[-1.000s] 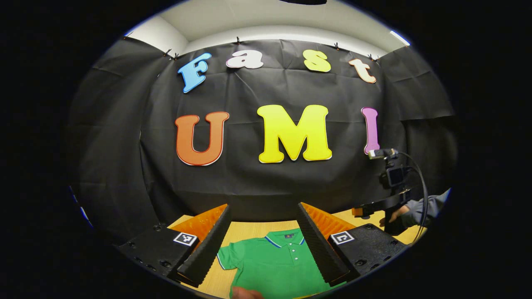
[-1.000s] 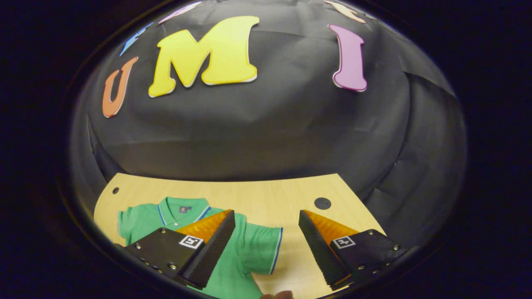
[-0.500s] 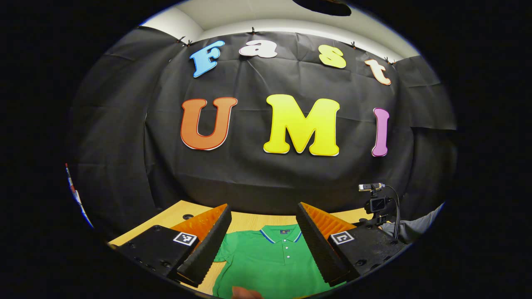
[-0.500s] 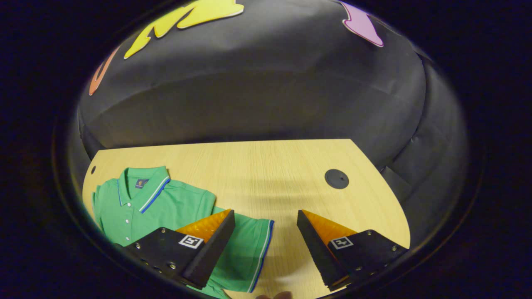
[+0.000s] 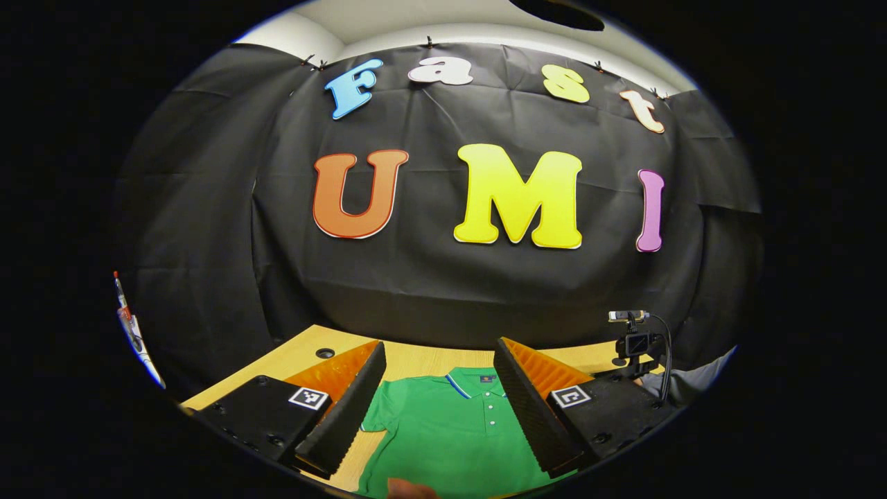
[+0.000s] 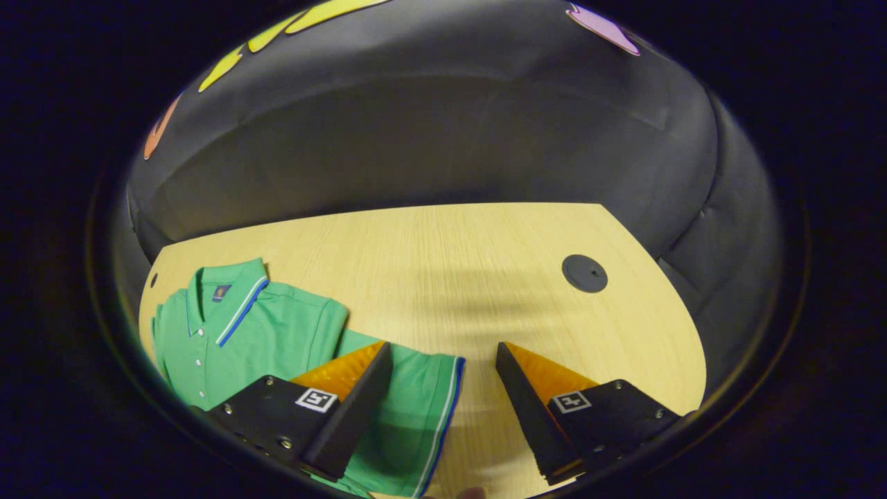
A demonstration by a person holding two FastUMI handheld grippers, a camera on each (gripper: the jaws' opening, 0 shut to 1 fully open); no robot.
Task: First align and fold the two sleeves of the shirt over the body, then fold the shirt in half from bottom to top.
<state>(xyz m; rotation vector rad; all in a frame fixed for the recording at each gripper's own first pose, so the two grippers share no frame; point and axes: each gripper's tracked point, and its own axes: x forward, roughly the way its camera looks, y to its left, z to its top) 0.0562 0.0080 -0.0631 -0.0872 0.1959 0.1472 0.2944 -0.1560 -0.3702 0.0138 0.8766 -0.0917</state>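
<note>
The green polo shirt lies flat and unfolded on the worktop, collar toward the booth wall, long axis running 6 to 12 in the left gripper view. The right claw hangs wide open and empty, and the sleeve sits between its fingers toward 7 o'clock, its striped cuff nearest; this claw looks closer to a grasp. The left claw, also wide and empty, hovers over the shirt's chest. Compared with half a second ago, the right view has tipped further down, and the sleeve cuff sits slightly nearer centre.
</note>
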